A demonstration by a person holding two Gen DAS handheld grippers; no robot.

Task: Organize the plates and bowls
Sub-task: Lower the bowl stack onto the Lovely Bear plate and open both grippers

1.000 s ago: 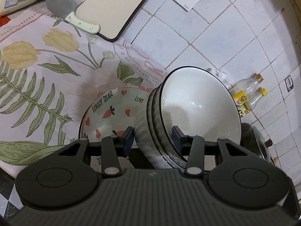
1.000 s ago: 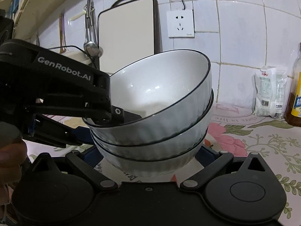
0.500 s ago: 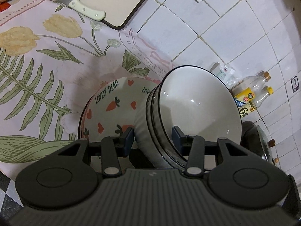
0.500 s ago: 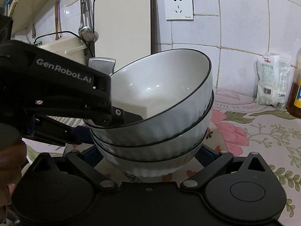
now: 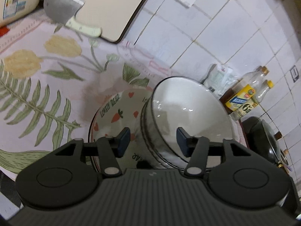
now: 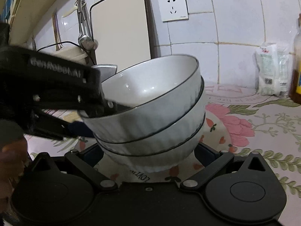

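Three nested white bowls (image 6: pixel 150 116) sat between the right gripper (image 6: pixel 148 154)'s spread jaws, on the carrot-print plate (image 5: pixel 114 111). The left gripper (image 5: pixel 152 141), clamped on their rim half a second earlier, had let go; its pads now stood apart, one inside the top bowl, one outside. "LOVELY BEAR" was partly readable on the plate; the left gripper's side lettering was blurred.

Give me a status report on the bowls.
Left gripper open, astride the stack rim. Right gripper open around its base. Stack looks set down on the plate. Nothing in the way.
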